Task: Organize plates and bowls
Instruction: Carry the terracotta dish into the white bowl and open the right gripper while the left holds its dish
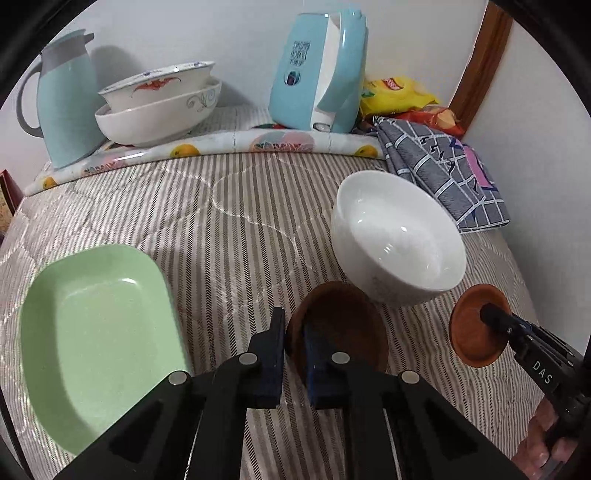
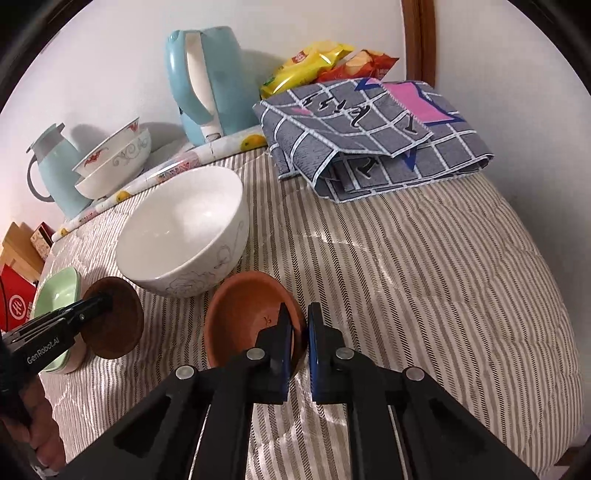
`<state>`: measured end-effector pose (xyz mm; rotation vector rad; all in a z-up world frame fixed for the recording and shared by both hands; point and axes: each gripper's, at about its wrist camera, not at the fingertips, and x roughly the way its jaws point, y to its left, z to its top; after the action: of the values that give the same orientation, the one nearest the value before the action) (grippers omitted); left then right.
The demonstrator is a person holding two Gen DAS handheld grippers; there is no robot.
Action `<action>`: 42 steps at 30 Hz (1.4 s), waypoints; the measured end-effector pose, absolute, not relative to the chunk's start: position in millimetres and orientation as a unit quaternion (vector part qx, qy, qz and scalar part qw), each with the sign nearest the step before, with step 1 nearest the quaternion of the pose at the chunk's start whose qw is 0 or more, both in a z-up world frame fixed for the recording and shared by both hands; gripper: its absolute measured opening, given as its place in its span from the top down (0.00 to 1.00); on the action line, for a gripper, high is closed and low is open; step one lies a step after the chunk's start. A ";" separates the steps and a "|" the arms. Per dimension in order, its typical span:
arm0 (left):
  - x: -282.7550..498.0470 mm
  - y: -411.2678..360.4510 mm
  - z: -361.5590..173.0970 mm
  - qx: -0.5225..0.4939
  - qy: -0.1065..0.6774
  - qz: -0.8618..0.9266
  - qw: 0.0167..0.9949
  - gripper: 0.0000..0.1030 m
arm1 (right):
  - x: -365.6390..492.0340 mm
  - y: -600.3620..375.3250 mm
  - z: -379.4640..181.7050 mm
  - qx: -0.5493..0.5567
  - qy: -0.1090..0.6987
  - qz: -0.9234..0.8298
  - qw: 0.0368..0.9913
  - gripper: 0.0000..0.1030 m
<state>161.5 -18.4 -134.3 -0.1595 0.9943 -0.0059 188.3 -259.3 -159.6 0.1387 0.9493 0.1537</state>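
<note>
This is a lived-in home room. A striped quilted cover (image 1: pixel 229 229) is spread over the surface, with a blue electric kettle (image 1: pixel 317 74), a thermos jug (image 1: pixel 62 99), stacked china bowls (image 1: pixel 159 103), snack packets (image 1: pixel 399 92) and a folded checked cloth (image 2: pixel 369 140) along its far edge against a plain white wall (image 1: pixel 221 33).

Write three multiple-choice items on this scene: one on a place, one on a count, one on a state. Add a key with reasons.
1. Where is the white bowl?
A. on the striped cover
B. inside the green dish
C. on the folded cloth

2. How many bowls are stacked beside the jug?
A. one
B. two
C. four

3. What are the left tongs doing?
A. standing open over the green dish
B. gripping the kettle
C. gripping the dark saucer

Key: 1 A, it rests on the stripes; 2 B, one nests in another; 3 C, the pads clamp its rim.
</note>
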 end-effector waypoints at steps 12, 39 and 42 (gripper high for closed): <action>138.0 -16.2 -97.1 -0.072 0.448 -0.011 0.891 0.91 | 163.8 -257.2 -114.0 0.078 0.422 0.070 0.901 0.92; 110.5 1.0 -67.2 -0.077 0.422 -0.024 0.903 0.91 | 136.6 -216.4 -71.6 0.049 0.394 0.082 0.914 0.92; 112.3 5.6 -65.0 -0.078 0.420 -0.021 0.904 0.91 | 140.0 -212.8 -69.3 0.048 0.391 0.082 0.915 0.92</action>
<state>112.3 5.6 -65.0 -0.1607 0.8673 -0.0444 140.0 -212.8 -69.3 0.0988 0.8047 0.1692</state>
